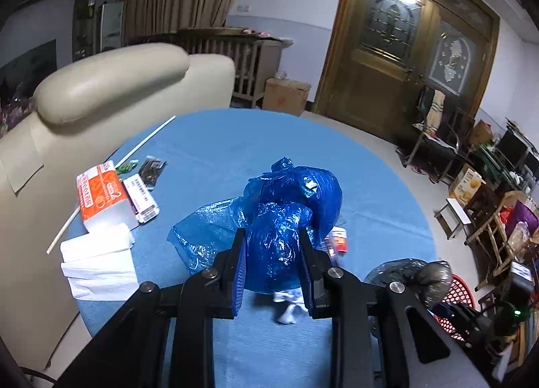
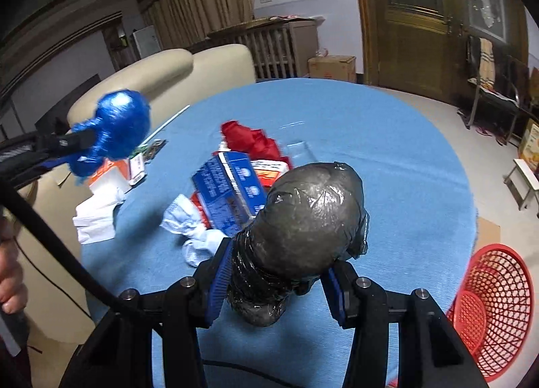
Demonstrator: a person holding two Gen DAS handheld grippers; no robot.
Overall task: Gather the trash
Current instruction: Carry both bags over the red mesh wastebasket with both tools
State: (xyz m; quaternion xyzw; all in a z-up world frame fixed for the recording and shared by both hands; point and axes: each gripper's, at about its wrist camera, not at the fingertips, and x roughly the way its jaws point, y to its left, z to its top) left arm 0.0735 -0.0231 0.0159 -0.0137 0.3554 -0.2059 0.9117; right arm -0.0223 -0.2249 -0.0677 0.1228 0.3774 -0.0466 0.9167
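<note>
Here the left gripper (image 1: 272,246) is clamped on a blue plastic bag (image 1: 286,216), its two pads pressing the crinkled middle of the bundle, which is held above the round table with the blue cloth (image 1: 377,192). From the right wrist view the same blue bag (image 2: 114,128) shows as a knotted ball, clear of the tabletop, off to the left.

The right gripper (image 2: 276,273) is closed on a dark grey plastic bag (image 2: 310,216), its pads squeezing the narrow neck while the rounded bulk sticks out ahead of the fingers.

On the cloth lie more scraps: an orange and white box (image 1: 101,196) with white paper (image 1: 97,263) beside it near the left edge, a blue carton (image 2: 229,192) tilted against a red cloth or wrapper (image 2: 252,142), and crumpled white tissue (image 2: 192,233) touching the carton's near end. A thin white stick (image 1: 145,142) lies near the far left rim.

A red mesh basket (image 2: 498,307) sits on the floor just beside the table, at the lower right. A cream sofa (image 1: 111,84) stands behind the table. Something small and reddish (image 1: 338,239) peeks out past the blue bag, possibly a packet; it is too blurred to tell.
</note>
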